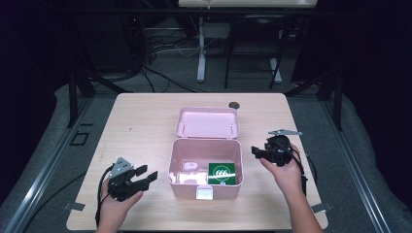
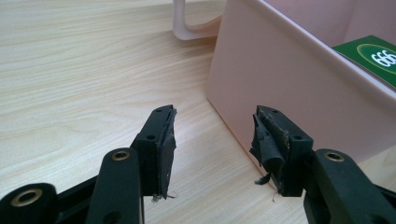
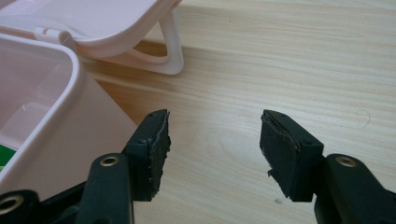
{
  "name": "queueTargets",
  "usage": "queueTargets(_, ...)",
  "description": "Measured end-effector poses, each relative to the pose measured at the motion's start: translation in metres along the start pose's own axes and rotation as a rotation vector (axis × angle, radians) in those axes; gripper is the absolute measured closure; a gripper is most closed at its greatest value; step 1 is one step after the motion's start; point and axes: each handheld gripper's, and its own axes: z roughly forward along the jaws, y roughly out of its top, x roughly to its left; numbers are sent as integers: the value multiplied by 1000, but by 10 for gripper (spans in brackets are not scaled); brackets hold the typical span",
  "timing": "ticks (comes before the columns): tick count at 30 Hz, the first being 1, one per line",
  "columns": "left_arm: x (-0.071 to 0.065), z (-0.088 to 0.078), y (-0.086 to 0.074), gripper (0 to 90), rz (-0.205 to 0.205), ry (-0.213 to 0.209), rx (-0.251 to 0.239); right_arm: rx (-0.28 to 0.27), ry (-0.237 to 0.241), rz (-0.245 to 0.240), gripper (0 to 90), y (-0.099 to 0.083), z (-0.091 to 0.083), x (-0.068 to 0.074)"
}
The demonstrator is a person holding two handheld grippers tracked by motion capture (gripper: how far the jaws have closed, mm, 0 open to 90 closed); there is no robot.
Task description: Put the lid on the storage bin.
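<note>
Pink box (image 1: 204,170) sits open in the middle of the wooden table (image 1: 141,126), its lid (image 1: 207,122) folded back flat on the tabletop behind it. A green card (image 1: 222,173) with white figures on it lies on the floor of the box, in the near right corner. A white latch (image 1: 204,192) hangs at the front wall of the box.

On the left of the box, a little nearer the table's front edge, the left gripper (image 1: 144,175) is held in the person's left hand (image 1: 115,203), its jaws spread apart and gripping nothing, pointing toward the box's left wall but clear of it. In the left gripper view the gripper (image 2: 212,140) faces the box's (image 2: 280,88) near corner, with the wall close beside the right-hand jaw and the green card (image 2: 371,56) showing over the rim.

On the right of the box, the right gripper (image 1: 256,151) is held in the right hand (image 1: 286,172), just beside the box's right wall. In the right gripper view its (image 3: 212,142) jaws also stand wide apart and empty over bare wood, the box's (image 3: 51,116) side next to the left-hand jaw and the lid (image 3: 93,23) with its looped handle (image 3: 168,51) lying beyond.

A small dark round object (image 1: 234,104) rests on the table near the far edge, behind the lid.
</note>
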Motion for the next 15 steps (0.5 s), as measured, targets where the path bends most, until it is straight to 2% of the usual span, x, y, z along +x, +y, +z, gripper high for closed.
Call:
queueTargets(5,-3,1,3,490,3,-4,-6,3,19,-16,423,-1,0,7)
queueTargets(8,-4,0,5,490,16,-5,-11,10,49,-7,430,1,0,10)
queueTargets(11,-5,-1,7,493,11,-12,-13,18,67,0,446,5,1,13)
queueTargets(12,-6,-1,7,494,12,-12,-17,50,68,-10,453,7,1,14)
queueTargets(13,-6,-1,7,495,12,-12,-17,44,73,-15,459,8,2,15)
queueTargets(14,-7,-2,9,496,15,-20,-18,75,76,-18,481,11,1,16)
queueTargets(15,-8,-2,10,496,18,-22,-25,66,90,-14,492,13,2,17)
